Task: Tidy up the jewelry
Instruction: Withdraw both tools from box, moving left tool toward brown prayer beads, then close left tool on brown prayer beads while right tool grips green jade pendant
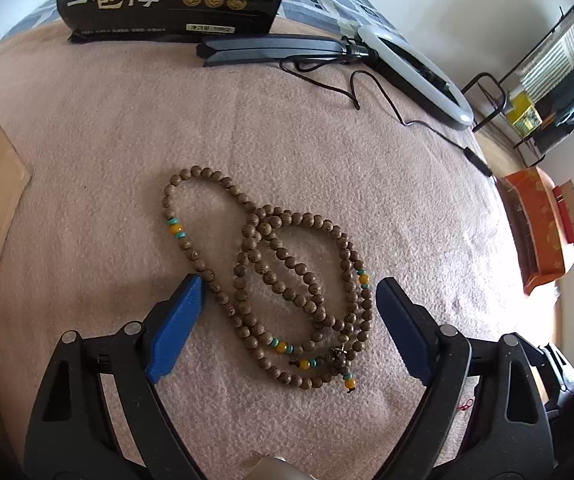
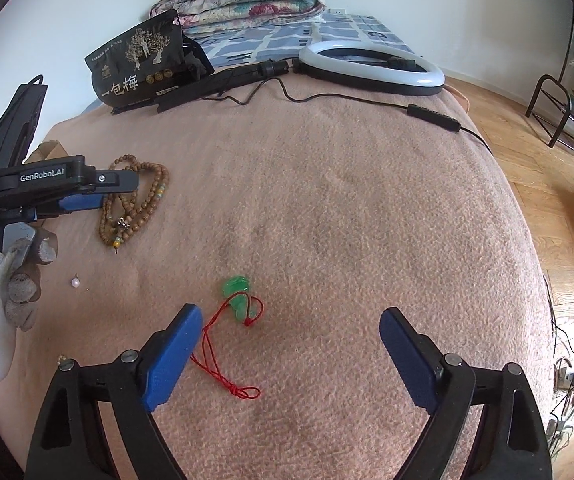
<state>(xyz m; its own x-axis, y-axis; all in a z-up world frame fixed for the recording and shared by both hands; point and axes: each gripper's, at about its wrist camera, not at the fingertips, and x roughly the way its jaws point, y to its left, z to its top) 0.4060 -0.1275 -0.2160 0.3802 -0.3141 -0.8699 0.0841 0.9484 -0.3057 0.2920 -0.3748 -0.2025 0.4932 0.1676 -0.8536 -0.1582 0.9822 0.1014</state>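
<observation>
two open grippers over jewelry on a pink blanket

the left gripper (image 1: pixel 289 292) is above the pink blanket (image 1: pixel 327 140) with its blue fingers (image 1: pixel 179 320) wide apart. the wooden bead necklace (image 1: pixel 271 276) lies in loose loops on the blanket between the two fingers. the left finger tip is just beside one strand of beads, and whether it touches cannot be told. the gripper holds nothing.

the right gripper (image 2: pixel 291 320) is also wide open and holds nothing. the green pendant (image 2: pixel 239 296) with its red cord (image 2: pixel 223 360) lies on the blanket between the fingers, nearer to the left finger, and part of the cord passes just beside this finger.

in the right wrist view, a small pearl (image 2: pixel 75 282) lies to the left of the pendant, well apart from it. at the far side of the blanket there are a black snack bag (image 2: pixel 139 60) and a white ring light (image 2: pixel 371 64) with its cable.
</observation>
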